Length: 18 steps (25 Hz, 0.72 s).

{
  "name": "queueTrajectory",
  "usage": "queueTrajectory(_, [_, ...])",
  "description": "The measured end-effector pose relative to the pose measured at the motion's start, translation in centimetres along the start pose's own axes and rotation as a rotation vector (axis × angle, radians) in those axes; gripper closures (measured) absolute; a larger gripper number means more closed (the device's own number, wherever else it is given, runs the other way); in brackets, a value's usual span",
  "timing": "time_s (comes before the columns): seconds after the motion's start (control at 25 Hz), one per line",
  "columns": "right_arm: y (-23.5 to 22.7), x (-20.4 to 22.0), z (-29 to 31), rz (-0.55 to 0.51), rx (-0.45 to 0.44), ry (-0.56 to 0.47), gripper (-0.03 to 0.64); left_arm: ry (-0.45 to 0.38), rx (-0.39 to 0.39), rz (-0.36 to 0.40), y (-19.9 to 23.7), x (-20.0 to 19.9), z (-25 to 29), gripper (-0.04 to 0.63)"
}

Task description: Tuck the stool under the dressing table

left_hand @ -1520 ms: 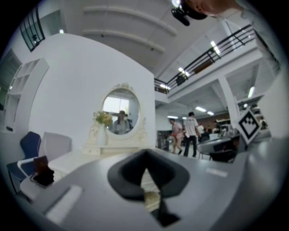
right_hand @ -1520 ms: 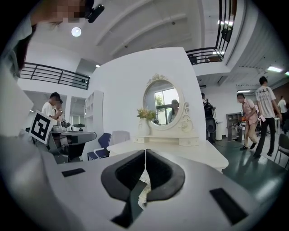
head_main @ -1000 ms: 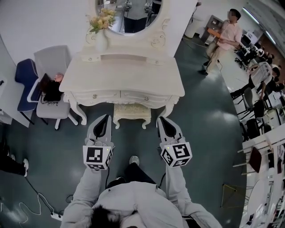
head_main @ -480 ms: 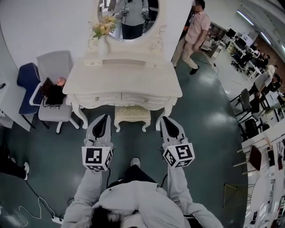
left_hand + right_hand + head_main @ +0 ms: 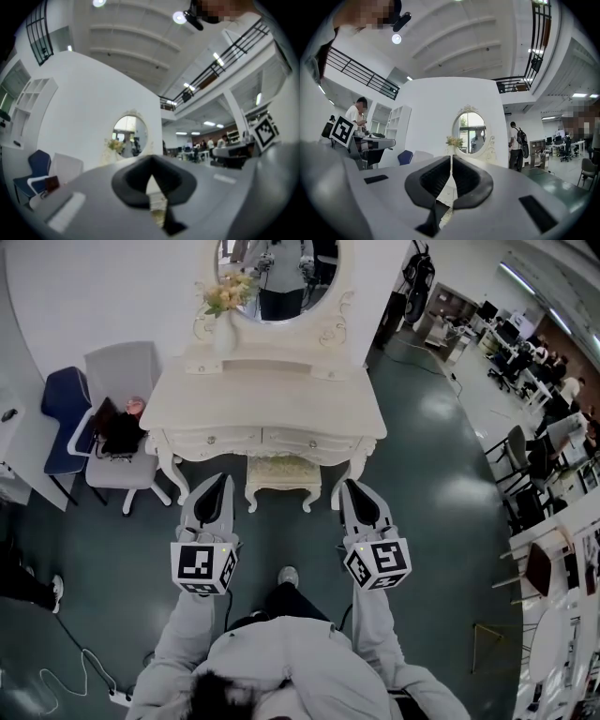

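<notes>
Although partly under the ornate dressing table [image 5: 267, 399], the padded stool [image 5: 280, 472] shows.

Shows only the near half of the stool [image 5: 279, 470], far half under the counter [image 5: 267, 401]; crops the mirror [image 5: 281, 276] at twelve o'clock.
</notes>
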State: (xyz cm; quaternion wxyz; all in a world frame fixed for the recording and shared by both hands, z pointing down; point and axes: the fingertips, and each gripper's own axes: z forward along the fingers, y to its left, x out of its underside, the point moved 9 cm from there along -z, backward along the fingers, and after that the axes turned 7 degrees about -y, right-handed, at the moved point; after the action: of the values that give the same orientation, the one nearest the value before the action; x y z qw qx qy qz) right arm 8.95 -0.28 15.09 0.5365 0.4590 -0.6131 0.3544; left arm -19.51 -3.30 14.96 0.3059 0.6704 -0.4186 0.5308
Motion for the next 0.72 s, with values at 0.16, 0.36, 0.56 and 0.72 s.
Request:
queueTrajectory(0.16, [0.7,-0.1,-0.5,-0.001,0.000,-0.004,0.621,0.004,-0.004,-0.014,0.1,0.1,-0.7,0.588])
queueTrajectory(0.36, [1.2,-0.2,-0.9,0.004,0.007,-0.010,0.621,0.003,-0.013,-0.019,0.1,0.1,-1.5,0.588])
queueTrajectory(0.56, [1.4,-0.2,-1.0,0.009,0.009,-0.014,0.623,-0.003,-0.034,-0.027,0.4,0.0,-1.8,0.586])
queueTrajectory(0.72, [1.6,-0.3,-1.0,0.009,0.010,-0.015,0.622,-0.009,-0.043,-0.029,0.6,-0.2,-2.1,0.586])
